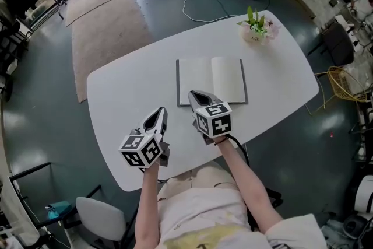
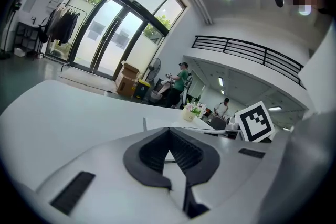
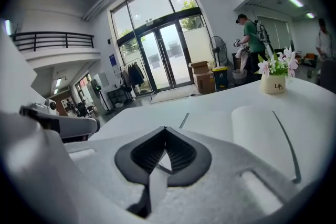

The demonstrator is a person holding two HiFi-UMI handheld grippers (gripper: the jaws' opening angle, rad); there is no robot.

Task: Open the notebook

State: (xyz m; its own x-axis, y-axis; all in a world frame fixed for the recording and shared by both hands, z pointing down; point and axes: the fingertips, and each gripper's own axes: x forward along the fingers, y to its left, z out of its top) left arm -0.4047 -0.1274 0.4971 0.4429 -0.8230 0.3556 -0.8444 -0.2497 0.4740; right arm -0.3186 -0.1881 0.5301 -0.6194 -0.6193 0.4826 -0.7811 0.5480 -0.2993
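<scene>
Open notebook [image 1: 211,80], with a thin grey cover and blank white pages, lies flat in the middle of a rounded white table [image 1: 128,90] in the head view. A small white pot of pink and white flowers [image 1: 255,29] stands beyond it, near the far edge. The right gripper [image 1: 197,96], white with a black-and-white marker cube, hangs with its tip over the notebook's near edge. The left gripper [image 1: 158,114] hangs to the left of the notebook, clear of it.

In the left gripper view, the left gripper [image 2: 169,131] has its black ribbed jaws closed together with nothing between them. The notebook [image 2: 157,124] lies on the table beyond the tips, and the flower pot [image 2: 193,111] stands farther back.

In the right gripper view, the right gripper [image 3: 165,131] also has its jaws closed and empty. The notebook [image 3: 257,128] spreads ahead and to the right, one page curving upward, with the pot [image 3: 275,78] behind it.
</scene>
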